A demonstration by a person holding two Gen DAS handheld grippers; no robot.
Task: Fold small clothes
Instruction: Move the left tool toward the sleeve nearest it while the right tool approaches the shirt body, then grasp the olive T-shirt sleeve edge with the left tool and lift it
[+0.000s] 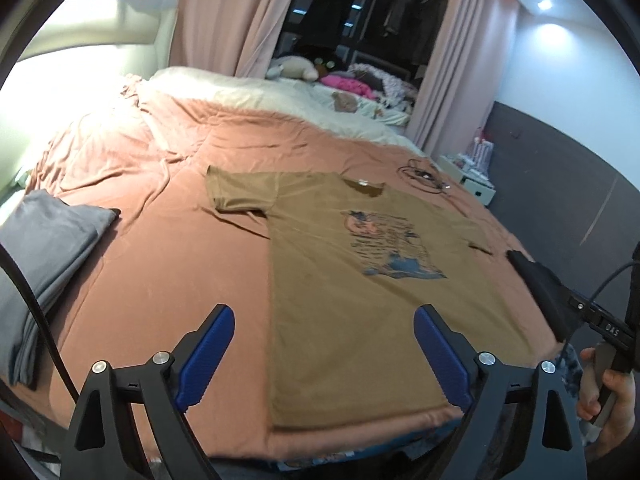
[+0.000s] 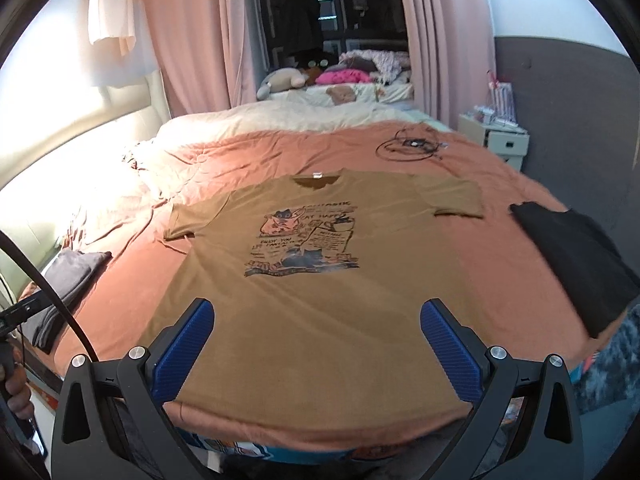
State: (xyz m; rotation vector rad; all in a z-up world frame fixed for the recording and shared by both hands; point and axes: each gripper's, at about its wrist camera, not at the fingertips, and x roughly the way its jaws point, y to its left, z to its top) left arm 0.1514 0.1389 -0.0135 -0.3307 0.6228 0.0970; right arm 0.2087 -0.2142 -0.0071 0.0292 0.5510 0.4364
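A brown T-shirt (image 1: pixel 344 280) (image 2: pixel 316 280) with a printed picture lies spread flat, front up, on the pink bedspread (image 1: pixel 168 248) (image 2: pixel 496 264), its hem near the front edge of the bed. My left gripper (image 1: pixel 324 316) hovers open over the shirt's lower left corner, its blue pads wide apart with nothing between them. My right gripper (image 2: pixel 316 308) is open above the shirt's hem, and no cloth sits between its pads either. A hand (image 1: pixel 608 396) holding the right gripper shows at the right edge of the left wrist view.
A folded grey garment (image 1: pixel 44 272) (image 2: pixel 68 280) lies at the bed's left side, and a folded black garment (image 2: pixel 576 264) (image 1: pixel 540 288) at its right side. A coiled cable (image 2: pixel 412 146) rests farther back. A white nightstand (image 2: pixel 496 136) stands by the grey wall.
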